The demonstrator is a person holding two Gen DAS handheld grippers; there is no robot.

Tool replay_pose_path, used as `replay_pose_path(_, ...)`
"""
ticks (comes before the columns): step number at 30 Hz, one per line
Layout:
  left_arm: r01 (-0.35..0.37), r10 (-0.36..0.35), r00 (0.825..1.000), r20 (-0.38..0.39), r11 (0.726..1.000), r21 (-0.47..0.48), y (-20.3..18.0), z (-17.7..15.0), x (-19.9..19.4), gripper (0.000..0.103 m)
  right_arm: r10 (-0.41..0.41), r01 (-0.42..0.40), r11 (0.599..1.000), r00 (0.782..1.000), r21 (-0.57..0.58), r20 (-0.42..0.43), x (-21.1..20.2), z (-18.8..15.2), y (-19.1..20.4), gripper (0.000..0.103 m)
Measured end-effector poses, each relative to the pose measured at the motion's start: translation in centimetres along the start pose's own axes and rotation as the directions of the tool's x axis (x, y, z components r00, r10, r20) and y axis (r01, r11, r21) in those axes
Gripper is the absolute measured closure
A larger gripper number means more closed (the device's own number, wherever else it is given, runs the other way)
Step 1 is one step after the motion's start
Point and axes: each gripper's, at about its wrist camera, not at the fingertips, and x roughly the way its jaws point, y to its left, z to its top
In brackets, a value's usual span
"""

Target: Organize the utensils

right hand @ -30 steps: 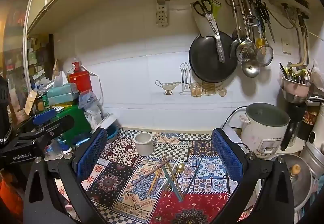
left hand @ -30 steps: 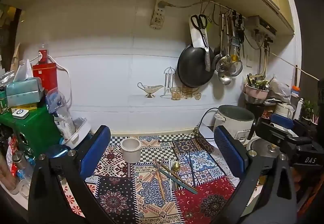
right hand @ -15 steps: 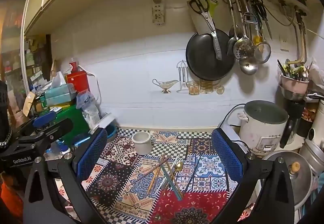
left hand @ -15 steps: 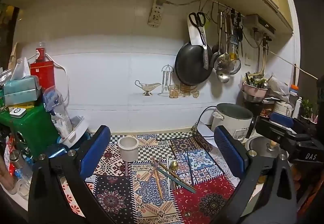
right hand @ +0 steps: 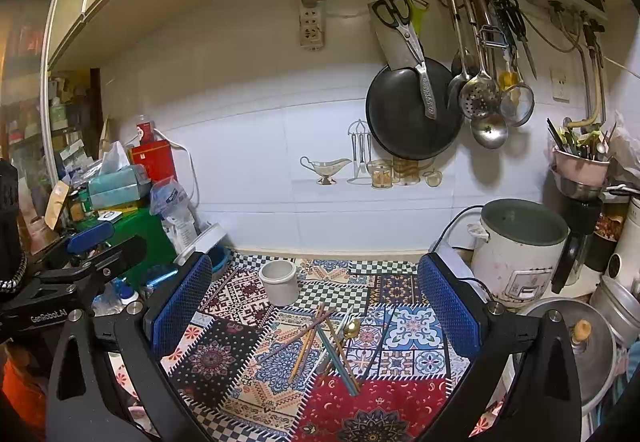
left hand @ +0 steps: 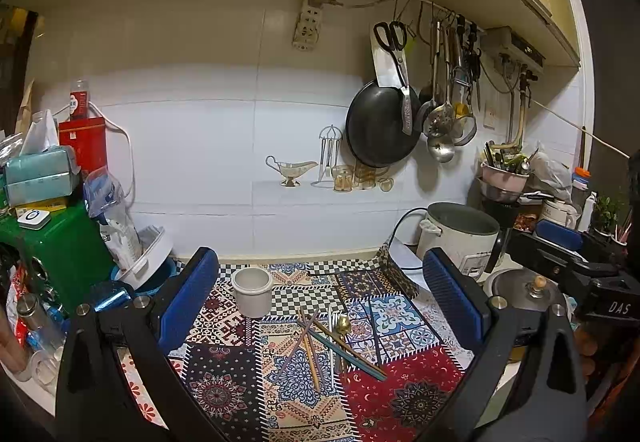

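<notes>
A loose pile of utensils (left hand: 326,342) lies on a patterned patchwork mat (left hand: 224,386): coloured chopsticks, a gold spoon (left hand: 343,322) and a fork. The pile also shows in the right wrist view (right hand: 328,342). A small white ceramic cup (left hand: 252,291) stands upright behind the pile, also in the right wrist view (right hand: 279,282). My left gripper (left hand: 320,302) is open and empty, held above the mat and back from the pile. My right gripper (right hand: 316,306) is open and empty, likewise above the mat.
A rice cooker (right hand: 520,246) and a lidded pot (right hand: 568,334) stand at the right. A green box (left hand: 60,246), tissue box and bags crowd the left. A pan (right hand: 412,110), scissors and ladles hang on the back wall. The other gripper shows at each view's edge.
Both views have shifted slightly; the mat, cup and utensils sit a little lower and farther. Nothing was grasped and both grippers stay open.
</notes>
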Motion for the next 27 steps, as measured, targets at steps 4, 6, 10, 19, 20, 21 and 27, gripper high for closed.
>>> replay_pose_path(4, -0.002, 0.002, 1.0, 0.001, 1.0, -0.004, 0.04, 0.05, 0.03, 0.0, 0.003, -0.003, 1.0, 1.0, -0.003, 0.002, -0.07, 0.05, 0.08, 0.001)
replay_pose_path(6, -0.004, 0.004, 1.0, 0.0, 1.0, -0.006, 0.06, 0.06, 0.04, 0.0, 0.005, -0.005, 1.0, 1.0, -0.006, 0.001, -0.06, 0.16, 0.22, 0.001)
replay_pose_path(10, -0.005, 0.005, 1.0, 0.002, 1.0, -0.006, 0.08, -0.01, 0.04, 0.0, 0.006, -0.006, 1.0, 1.0, -0.01, 0.003, -0.1, 0.21, 0.29, 0.001)
replay_pose_path(19, -0.006, 0.006, 1.0, -0.001, 1.0, -0.006, 0.22, 0.07, 0.1, 0.0, 0.006, -0.006, 1.0, 1.0, -0.009, 0.004, -0.11, 0.16, 0.35, 0.001)
replay_pose_path(20, -0.005, 0.005, 1.0, -0.001, 1.0, -0.007, 0.24, 0.06, 0.1, 0.0, 0.005, -0.005, 1.0, 1.0, -0.01, 0.004, -0.09, 0.16, 0.36, 0.001)
replay_pose_path(21, -0.006, 0.006, 1.0, 0.0, 1.0, -0.007, 0.18, 0.04, 0.08, 0.0, 0.005, -0.005, 1.0, 1.0, -0.009, 0.005, -0.07, 0.17, 0.35, 0.001)
replay_pose_path(27, -0.006, 0.006, 1.0, -0.001, 1.0, -0.007, 0.14, 0.01, 0.12, 0.0, 0.005, -0.005, 1.0, 1.0, -0.002, 0.005, -0.18, 0.16, 0.21, 0.001)
